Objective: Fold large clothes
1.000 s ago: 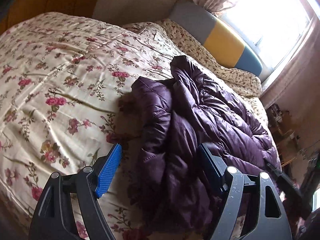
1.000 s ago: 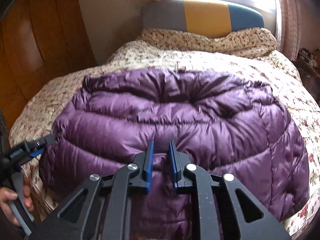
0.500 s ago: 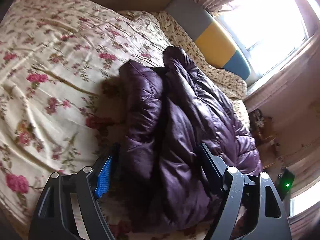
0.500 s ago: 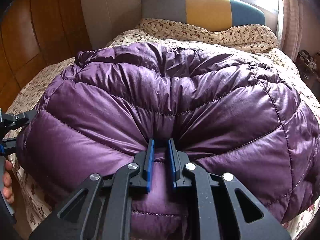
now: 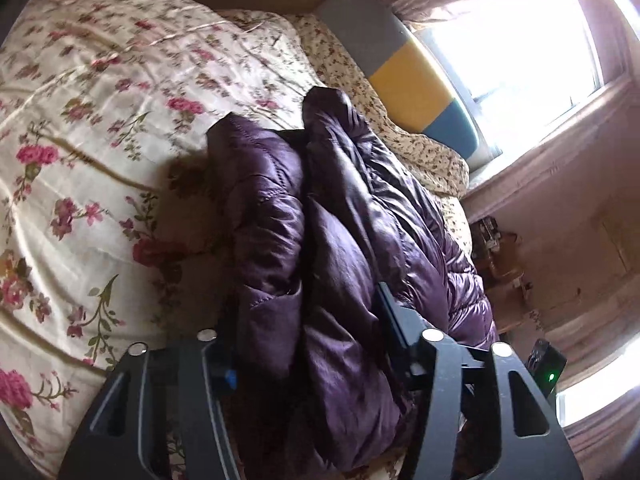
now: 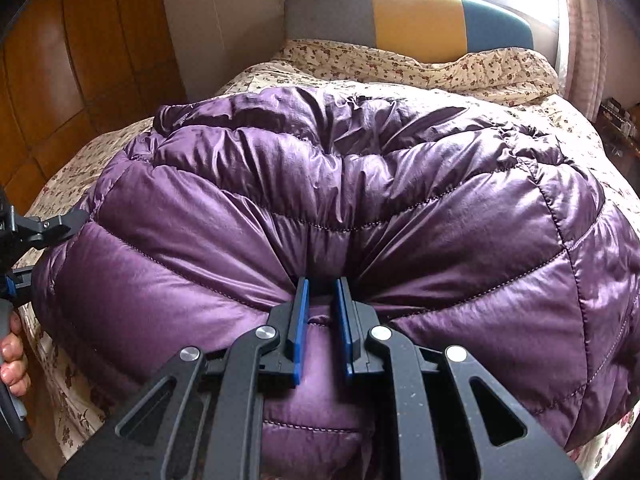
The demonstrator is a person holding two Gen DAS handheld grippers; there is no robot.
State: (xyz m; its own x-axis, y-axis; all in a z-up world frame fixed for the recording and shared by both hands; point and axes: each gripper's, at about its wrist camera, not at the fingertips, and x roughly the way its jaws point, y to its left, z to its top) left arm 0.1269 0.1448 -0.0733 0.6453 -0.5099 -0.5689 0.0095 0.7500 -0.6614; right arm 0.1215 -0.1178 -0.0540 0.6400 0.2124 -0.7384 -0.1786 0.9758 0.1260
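A purple quilted down jacket lies bunched on the floral bedspread; in the left wrist view it runs away from me in thick folds. My right gripper is shut on a pinch of the jacket's near edge, fabric squeezed between the blue pads. My left gripper stands wide open with a thick fold of the jacket between its fingers, the left pad mostly hidden under the fabric. The left gripper also shows at the left edge of the right wrist view, at the jacket's side.
A grey, yellow and teal headboard and a floral pillow are at the far end under a bright window. Wooden wardrobe panels stand left of the bed. Cluttered shelves stand beside the bed.
My left gripper has pushed forward so the jacket fold now sits deep between its open fingers. My right gripper, still clamped, has lifted and bunched the jacket edge closer to the camera.
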